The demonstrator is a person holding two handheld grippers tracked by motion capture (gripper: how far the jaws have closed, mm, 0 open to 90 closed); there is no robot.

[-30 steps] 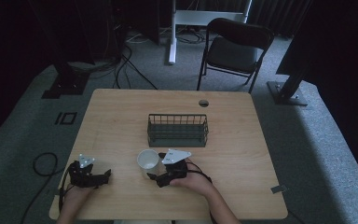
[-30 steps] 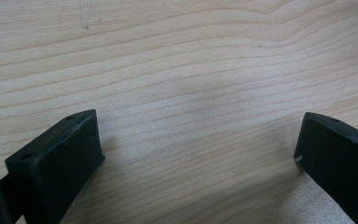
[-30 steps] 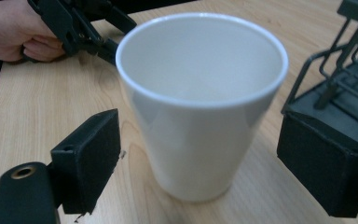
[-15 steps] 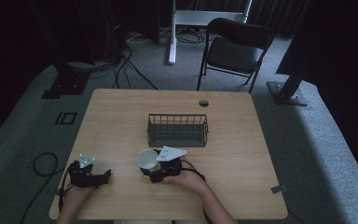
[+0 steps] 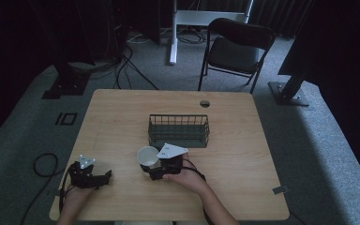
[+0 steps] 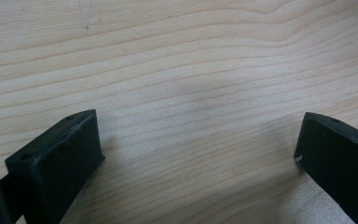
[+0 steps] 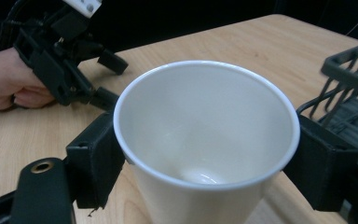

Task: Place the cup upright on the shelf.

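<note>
The right gripper [image 7: 205,163] has its two black jaws closed against opposite sides of a white paper cup [image 7: 205,140], just below the rim. The cup stands upright and open-mouthed, and its inside looks bare apart from a glint at the bottom. In the high view the same right gripper [image 5: 152,169] sits at the near middle of the table, the person's right hand [image 5: 185,174] wrapped around its body and its grey three-cornered plate tilted above it. The cup [image 5: 148,156] shows there as a white ring at the gripper's front end. Whether the cup's base rests on the wood or is lifted slightly is hard to judge from these angles.

The left gripper [image 6: 198,149] points at bare wood grain with its jaws spread wide and nothing between them. In the high view the left gripper [image 5: 104,176] lies low at the near left of the table, held by the left hand [image 5: 75,194], well apart from the cup. From the right gripper view the left gripper [image 7: 105,79] appears beyond the cup, jaws parted.

A dark wire basket [image 5: 179,131] stands near the middle of the wooden table [image 5: 243,140], just behind the cup and right gripper. Beyond the table's far edge a black folding chair [image 5: 236,49] stands on grey carpet.
</note>
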